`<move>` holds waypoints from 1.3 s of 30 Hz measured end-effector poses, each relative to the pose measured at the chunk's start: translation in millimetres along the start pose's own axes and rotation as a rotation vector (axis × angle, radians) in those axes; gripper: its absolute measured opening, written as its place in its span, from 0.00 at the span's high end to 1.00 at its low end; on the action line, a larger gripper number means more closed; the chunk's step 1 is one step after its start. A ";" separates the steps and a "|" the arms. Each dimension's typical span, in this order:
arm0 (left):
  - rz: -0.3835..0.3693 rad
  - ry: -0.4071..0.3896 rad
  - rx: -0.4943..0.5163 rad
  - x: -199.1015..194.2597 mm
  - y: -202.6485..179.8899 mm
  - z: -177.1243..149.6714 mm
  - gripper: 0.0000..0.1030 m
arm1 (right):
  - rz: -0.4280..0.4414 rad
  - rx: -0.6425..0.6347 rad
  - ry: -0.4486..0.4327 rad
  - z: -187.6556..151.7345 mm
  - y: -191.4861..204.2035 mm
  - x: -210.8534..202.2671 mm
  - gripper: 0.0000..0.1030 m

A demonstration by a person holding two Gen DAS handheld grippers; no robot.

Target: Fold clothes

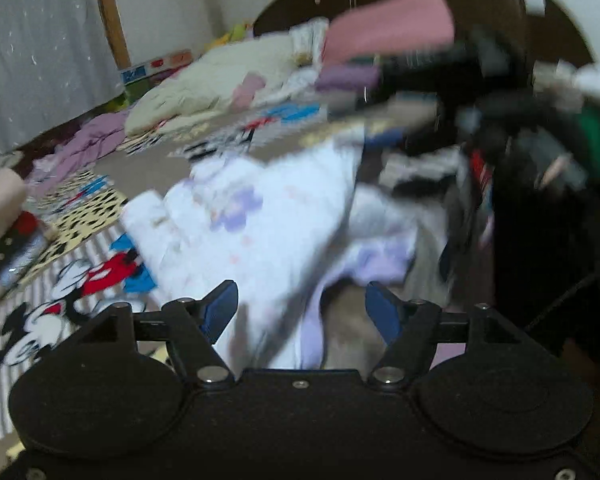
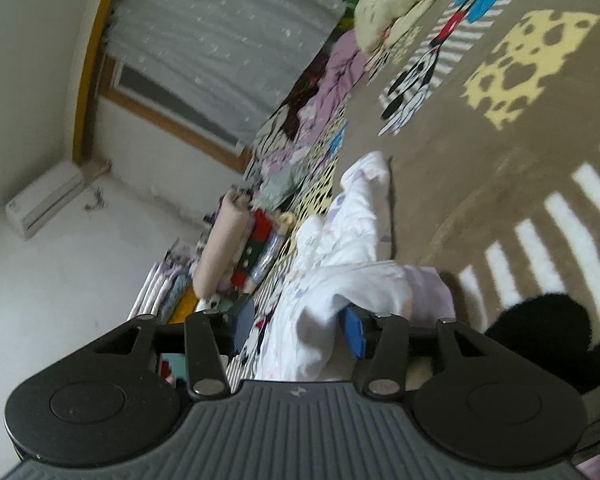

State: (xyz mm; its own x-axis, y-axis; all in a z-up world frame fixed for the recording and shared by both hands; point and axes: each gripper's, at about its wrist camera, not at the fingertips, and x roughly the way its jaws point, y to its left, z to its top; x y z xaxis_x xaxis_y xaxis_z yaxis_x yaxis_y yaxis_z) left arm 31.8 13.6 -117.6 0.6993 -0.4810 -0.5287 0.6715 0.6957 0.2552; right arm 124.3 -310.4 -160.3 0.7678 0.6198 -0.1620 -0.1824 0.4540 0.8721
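Left claw [image 1: 302, 308] hangs wide over the white garment [image 1: 260, 216] on the bed [image 1: 148, 168]; right claw [image 2: 296, 328] is partly spread, cloth probably loose between. Best flatten it before regripping an edge.

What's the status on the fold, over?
Left tongs open, right tongs open, cloth between both. White garment crumpled on blanket, unfolded. Clothes pile beside it.
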 end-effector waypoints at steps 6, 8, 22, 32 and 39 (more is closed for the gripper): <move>0.002 0.082 0.065 10.0 -8.1 -18.6 0.31 | -0.035 -0.017 -0.057 -2.9 7.1 0.4 0.53; 0.020 0.017 0.016 2.1 -0.4 -9.2 0.31 | -0.047 -0.027 -0.072 -2.5 8.1 -0.5 0.53; 0.027 -0.011 -0.005 43.2 -14.1 25.6 0.41 | -0.062 -0.023 -0.118 1.7 -5.5 -2.4 0.52; 0.016 -0.029 -0.148 56.8 4.9 27.1 0.77 | -0.002 -0.154 -0.145 6.3 17.2 1.9 0.52; -0.130 -0.136 -0.698 48.3 88.5 1.8 0.77 | 0.007 -0.312 -0.140 19.3 48.9 34.0 0.52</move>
State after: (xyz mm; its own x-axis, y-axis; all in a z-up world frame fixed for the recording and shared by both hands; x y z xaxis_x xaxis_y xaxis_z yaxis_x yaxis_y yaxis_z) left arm 125.4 51.0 -119.1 0.6790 -0.6138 -0.4027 0.4704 0.7849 -0.4033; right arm 153.4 -279.5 -114.4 0.8386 0.5399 -0.0728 -0.3506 0.6371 0.6864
